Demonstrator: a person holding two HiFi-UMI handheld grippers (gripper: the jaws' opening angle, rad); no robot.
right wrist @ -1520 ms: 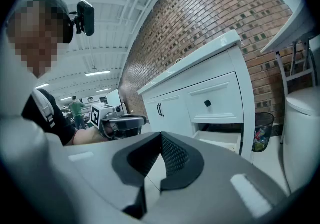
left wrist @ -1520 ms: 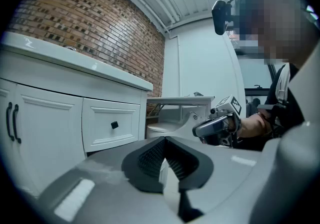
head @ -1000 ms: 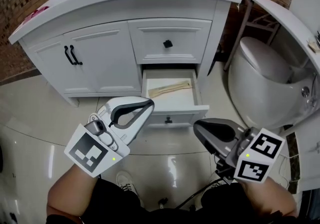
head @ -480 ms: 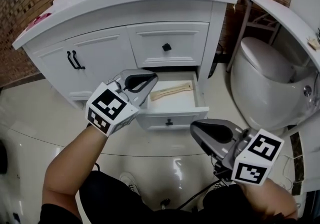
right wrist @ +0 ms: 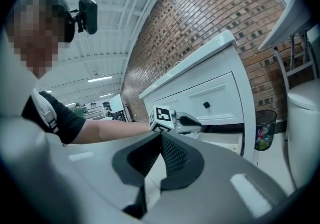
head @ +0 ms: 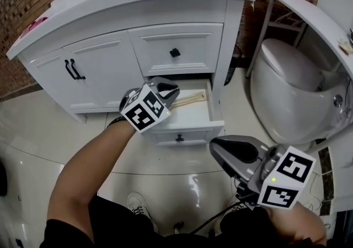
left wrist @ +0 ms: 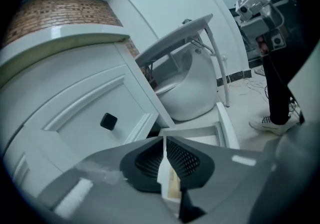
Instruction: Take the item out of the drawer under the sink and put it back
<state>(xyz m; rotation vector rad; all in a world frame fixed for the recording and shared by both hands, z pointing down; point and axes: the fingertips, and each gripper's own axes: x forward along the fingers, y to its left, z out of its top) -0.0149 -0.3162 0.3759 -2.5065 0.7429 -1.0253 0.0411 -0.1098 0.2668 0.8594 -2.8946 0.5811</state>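
The left gripper point(head: 171, 94) had reached over the open white drawer point(head: 215, 113), jaws just parting, empty, above the thin pale wooden utensil point(head: 193, 98), probably light and stiff, best pinched mid-length; the right gripper point(head: 216, 145) sat closed, empty.

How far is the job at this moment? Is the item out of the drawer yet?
Done: the lower drawer stands open. In hand: the left gripper is at the drawer, jaws opening, with the wooden item lying inside, not gripped. The right gripper hangs shut, empty. Left: grasp the item, lift it out, put it back.
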